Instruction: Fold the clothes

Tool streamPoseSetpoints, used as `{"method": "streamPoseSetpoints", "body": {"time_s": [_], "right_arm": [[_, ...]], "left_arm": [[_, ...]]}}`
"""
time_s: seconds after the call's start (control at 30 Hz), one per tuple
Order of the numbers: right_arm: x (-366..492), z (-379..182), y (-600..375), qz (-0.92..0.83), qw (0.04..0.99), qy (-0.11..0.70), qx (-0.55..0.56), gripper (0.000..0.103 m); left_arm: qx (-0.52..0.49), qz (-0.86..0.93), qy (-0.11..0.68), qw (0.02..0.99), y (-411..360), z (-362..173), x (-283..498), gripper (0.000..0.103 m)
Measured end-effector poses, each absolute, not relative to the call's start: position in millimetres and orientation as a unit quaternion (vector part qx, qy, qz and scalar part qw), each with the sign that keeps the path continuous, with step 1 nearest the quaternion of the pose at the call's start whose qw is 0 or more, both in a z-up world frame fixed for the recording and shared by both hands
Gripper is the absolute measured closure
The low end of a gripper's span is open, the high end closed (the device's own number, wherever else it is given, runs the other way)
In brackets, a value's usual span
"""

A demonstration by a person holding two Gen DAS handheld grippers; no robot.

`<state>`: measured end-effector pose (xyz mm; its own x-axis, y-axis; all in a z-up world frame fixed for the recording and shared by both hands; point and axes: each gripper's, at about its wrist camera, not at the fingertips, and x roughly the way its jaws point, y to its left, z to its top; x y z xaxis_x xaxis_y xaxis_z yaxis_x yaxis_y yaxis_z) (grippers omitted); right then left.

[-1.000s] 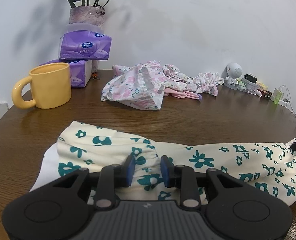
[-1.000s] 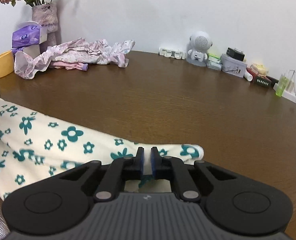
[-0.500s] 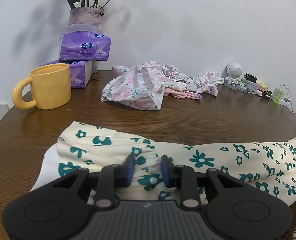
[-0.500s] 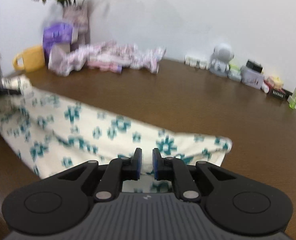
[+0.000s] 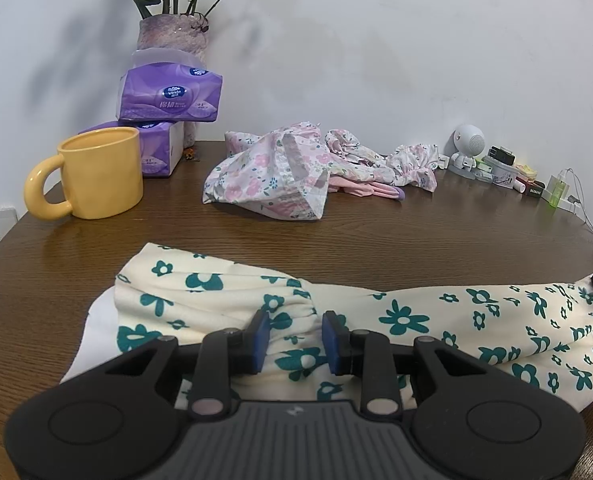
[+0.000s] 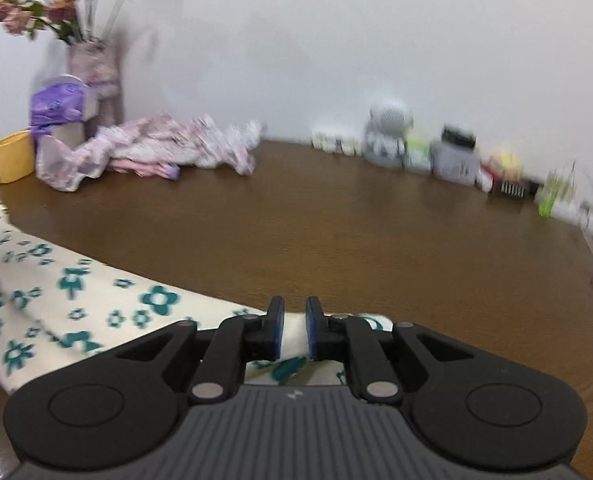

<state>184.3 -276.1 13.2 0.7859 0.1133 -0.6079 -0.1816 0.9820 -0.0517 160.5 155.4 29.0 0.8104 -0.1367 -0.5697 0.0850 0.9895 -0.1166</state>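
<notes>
Your left gripper has its jaws clamped on the gathered waistband of the cream garment with teal flowers; cloth bunches between the blue pads. Your right gripper pinches the far hem of the same garment, its jaws nearly together with a fold of fabric between them. The garment stretches across the brown table between the two grippers, just ahead of each. Beyond the left gripper, well apart: a crumpled pink floral cloth straight ahead, a yellow mug ahead-left, purple tissue packs behind it. The right view is blurred.
</notes>
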Motion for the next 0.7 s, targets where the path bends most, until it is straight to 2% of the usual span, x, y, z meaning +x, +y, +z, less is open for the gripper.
{"method": "streamPoseSetpoints", "body": {"time_s": [0.13, 0.37, 0.47, 0.7], "right_arm": [[191, 2, -290, 0.079, 0.938, 0.338, -0.023, 0.093], [160, 23, -296, 0.094, 0.95, 0.297, 0.028, 0.092], [148, 20, -270, 0.132, 0.947, 0.294, -0.003, 0.087], [140, -4, -237, 0.125, 0.936, 0.315, -0.091, 0.086]], "left_arm": [[-0.042, -0.058, 0.302, 0.951, 155, 29, 161, 0.075], [-0.041, -0.058, 0.301, 0.951, 155, 29, 160, 0.075], [-0.04, -0.058, 0.301, 0.951, 155, 29, 160, 0.075], [-0.038, -0.059, 0.301, 0.951, 155, 28, 159, 0.075]]}}
